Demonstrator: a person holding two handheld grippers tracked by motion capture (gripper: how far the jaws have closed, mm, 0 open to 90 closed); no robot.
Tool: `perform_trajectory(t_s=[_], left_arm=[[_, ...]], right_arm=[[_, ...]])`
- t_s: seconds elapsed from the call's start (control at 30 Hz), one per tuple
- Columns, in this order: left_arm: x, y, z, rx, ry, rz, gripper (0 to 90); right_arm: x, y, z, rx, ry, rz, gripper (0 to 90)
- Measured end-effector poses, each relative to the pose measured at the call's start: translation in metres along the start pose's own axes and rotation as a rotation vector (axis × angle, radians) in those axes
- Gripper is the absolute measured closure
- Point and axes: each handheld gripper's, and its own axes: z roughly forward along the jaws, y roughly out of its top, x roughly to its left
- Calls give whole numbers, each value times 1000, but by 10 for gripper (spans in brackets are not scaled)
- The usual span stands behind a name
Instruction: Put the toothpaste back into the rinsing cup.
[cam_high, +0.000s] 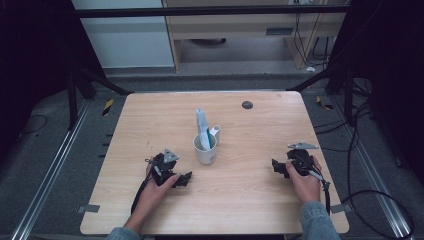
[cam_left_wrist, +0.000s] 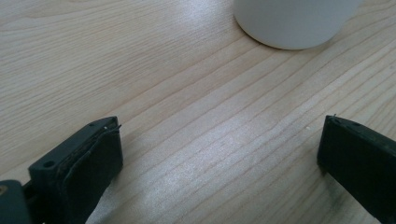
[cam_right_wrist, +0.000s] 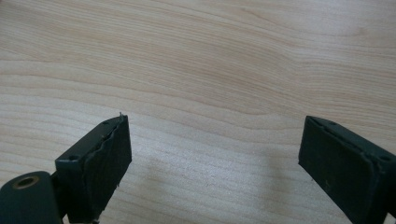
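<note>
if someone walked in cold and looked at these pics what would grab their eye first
Probably the white cup standing alone near the middle of the wooden table, with a pale blue-and-white tube sticking up out of it and a small white item leaning at its rim. Next, the two black grippers resting either side of it: the left gripper just beside the cup, the right gripper farther off, both with jaws wide open and holding nothing.

Left gripper (cam_high: 184, 179) and right gripper (cam_high: 276, 167) rest low (jaws spread wide)
</note>
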Motion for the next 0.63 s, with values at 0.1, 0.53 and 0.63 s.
perform_trajectory(t_s=[0.1, 0.53, 0.63], left_arm=[[0, 0, 0, 0, 0, 0, 0], [0, 0, 0, 0, 1, 1, 0], [0, 0, 0, 0, 1, 1, 0]], right_arm=[[-1, -1, 4, 14, -2, 0, 85], [2, -12, 18, -19, -27, -5, 30], [1, -12, 19, -10, -39, 3, 3]])
